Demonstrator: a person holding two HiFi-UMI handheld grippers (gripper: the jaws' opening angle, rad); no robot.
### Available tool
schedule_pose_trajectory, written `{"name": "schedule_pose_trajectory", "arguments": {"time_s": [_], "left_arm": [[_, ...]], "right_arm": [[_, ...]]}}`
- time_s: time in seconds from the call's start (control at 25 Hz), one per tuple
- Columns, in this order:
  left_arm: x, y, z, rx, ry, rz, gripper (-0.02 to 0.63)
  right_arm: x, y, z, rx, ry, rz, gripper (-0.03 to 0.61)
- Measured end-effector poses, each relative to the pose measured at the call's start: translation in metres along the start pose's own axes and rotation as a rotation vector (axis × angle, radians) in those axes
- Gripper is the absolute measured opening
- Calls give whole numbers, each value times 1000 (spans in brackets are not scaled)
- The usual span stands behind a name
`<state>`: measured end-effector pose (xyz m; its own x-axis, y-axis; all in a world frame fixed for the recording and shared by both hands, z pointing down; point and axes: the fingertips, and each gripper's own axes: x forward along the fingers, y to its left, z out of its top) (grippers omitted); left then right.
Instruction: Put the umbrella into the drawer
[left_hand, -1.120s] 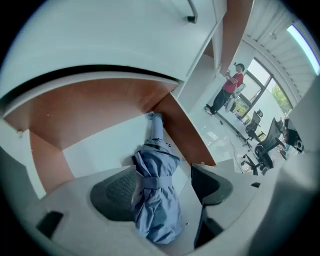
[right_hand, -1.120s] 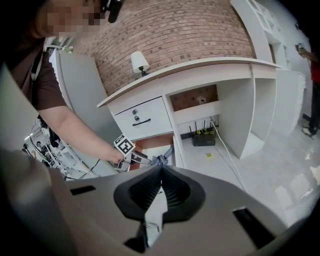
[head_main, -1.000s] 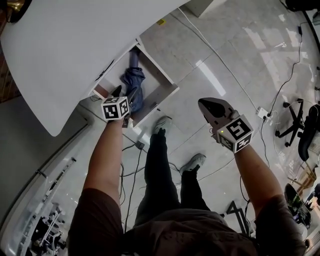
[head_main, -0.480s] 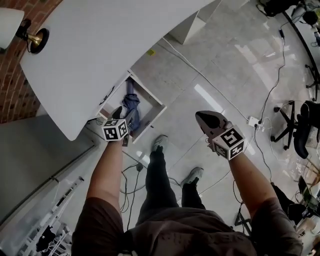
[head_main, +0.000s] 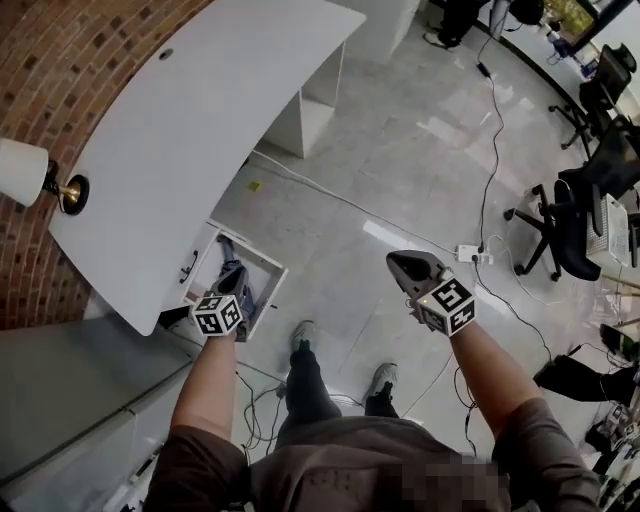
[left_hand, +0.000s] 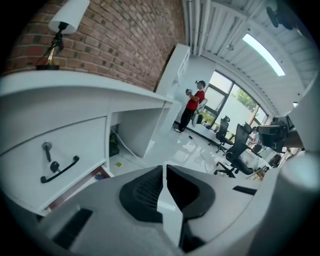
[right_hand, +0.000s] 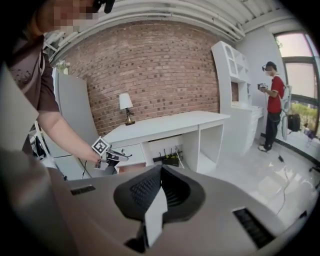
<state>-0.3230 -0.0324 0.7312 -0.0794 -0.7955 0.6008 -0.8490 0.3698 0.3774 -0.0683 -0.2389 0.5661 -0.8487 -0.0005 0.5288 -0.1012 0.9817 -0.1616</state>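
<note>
Where the drawer (head_main: 256, 251) juts beyond the desk (head_main: 200, 120), umbrella (head_main: 232, 277) lies inside.

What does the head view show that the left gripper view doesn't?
Only the head view: the blue folded fabric umbrella lying in the open white drawer, plus the right hand-held gripper. Only the left gripper view: the jaws of the left hand-held gripper, just closed on nothing, and a red-shirted person. Both: the white desk, brick wall, white-shaded lamp.

umbrella (head_main: 233, 274) blue, left of centre | drawer (head_main: 271, 285) white | desk (head_main: 200, 120) white | wall (head_main: 70, 80) red-brown brick, upper left | lamp (head_main: 20, 170) white shade, brass base | floor (head_main: 400, 170) pale grey, glossy | right gripper (right_hand: 160, 169) grey, cube black-and-white squares
</note>
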Motion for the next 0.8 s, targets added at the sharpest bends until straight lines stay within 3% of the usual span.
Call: {"name": "schedule_pose_trajectory", "arguments": {"time_s": [0.24, 0.44, 0.8], "left_arm": [[-1, -128, 68, 81, -61, -233, 6], [-13, -265, 100, 232, -70, -448, 5], [-58, -474, 117, 474, -78, -755, 5]], "right_arm": [[-99, -33, 6, 46, -68, -144, -6], [-190, -49, -1, 99, -124, -248, -6], [-328, -45, -30, 207, -222, -398, -6]]}}
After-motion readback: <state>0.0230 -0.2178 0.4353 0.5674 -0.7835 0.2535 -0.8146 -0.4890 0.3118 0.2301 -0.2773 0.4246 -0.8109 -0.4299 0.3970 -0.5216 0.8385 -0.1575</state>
